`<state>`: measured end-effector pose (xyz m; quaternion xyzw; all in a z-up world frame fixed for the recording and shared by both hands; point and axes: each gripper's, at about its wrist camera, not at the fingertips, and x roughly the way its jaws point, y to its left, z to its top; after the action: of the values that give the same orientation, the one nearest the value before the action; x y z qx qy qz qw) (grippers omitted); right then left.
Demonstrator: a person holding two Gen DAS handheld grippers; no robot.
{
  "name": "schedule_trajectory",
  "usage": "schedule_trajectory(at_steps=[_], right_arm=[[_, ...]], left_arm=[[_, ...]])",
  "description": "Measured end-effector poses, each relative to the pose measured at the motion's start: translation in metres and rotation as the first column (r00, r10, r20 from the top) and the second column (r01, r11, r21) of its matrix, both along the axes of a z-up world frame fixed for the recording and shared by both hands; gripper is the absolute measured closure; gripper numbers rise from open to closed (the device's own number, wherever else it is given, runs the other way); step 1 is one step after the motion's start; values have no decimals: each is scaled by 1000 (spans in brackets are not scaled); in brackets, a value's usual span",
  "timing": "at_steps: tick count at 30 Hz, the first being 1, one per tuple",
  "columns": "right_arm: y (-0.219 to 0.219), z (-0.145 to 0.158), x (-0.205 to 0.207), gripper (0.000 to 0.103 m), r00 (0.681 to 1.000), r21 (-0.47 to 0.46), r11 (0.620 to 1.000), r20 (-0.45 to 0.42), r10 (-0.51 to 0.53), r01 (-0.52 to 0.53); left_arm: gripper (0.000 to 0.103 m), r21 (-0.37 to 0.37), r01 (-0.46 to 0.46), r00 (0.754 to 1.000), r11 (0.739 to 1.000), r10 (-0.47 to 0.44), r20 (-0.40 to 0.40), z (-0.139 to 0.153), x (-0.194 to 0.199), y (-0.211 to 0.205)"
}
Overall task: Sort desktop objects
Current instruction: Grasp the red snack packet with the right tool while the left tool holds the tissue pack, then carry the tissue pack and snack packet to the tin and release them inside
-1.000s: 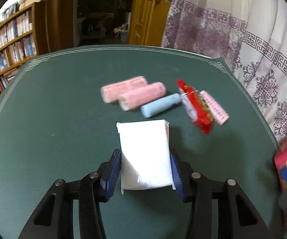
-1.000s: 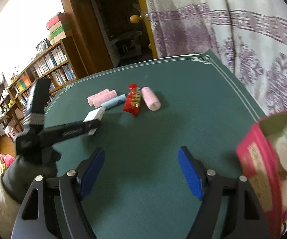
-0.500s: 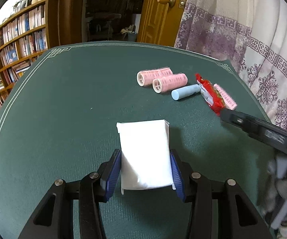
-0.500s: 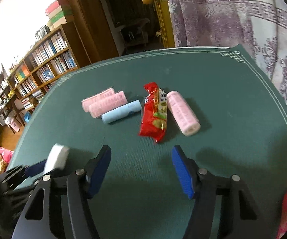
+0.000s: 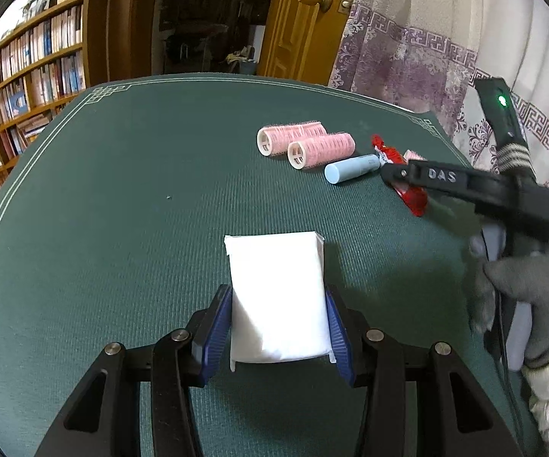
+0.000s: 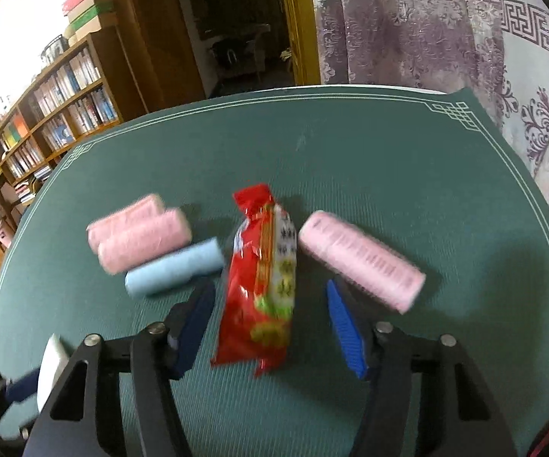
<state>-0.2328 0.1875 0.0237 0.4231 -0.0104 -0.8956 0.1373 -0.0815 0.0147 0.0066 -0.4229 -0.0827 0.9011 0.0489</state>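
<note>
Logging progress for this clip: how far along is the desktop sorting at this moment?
Nothing visibly sorted yet. In hand: the left gripper is shut on the white packet; the right gripper is closing around the red snack packet, pads not yet touching. Left on the green mat: three pink rollers and the blue tube.

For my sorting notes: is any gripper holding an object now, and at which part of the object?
The left gripper holds the white packet by its long sides, near its lower end. The right gripper is closing around the red snack packet, not yet gripping it.
</note>
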Motion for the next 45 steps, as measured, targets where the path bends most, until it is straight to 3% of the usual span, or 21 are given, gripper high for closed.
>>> schedule_trajectory(at_steps=[4, 7, 12, 22, 35, 45], right_arm=[[-3, 1, -2, 65, 1000, 23, 1000, -7, 2, -2], [-2, 1, 7, 69, 1000, 39, 999, -14, -2, 2], [10, 7, 32, 69, 1000, -32, 999, 1, 3, -3], [41, 47, 118, 69, 998, -166, 986, -66, 18, -28], [97, 74, 198, 69, 991, -239, 971, -125, -39, 8], [136, 83, 240, 69, 980, -250, 967, -173, -97, 52]], left_arm=[[54, -3, -1, 1000, 1000, 1, -1, -1, -1, 1], [54, -2, -1, 1000, 1000, 1, -1, 0, 0, 1], [54, -2, 12, 1000, 1000, -12, -13, 5, 4, 5], [54, 10, 30, 998, 999, -30, -50, 24, 24, 17], [54, -20, 120, 988, 993, -122, -99, 53, 51, 66], [54, -20, 54, 996, 998, -55, -69, 43, 59, 48]])
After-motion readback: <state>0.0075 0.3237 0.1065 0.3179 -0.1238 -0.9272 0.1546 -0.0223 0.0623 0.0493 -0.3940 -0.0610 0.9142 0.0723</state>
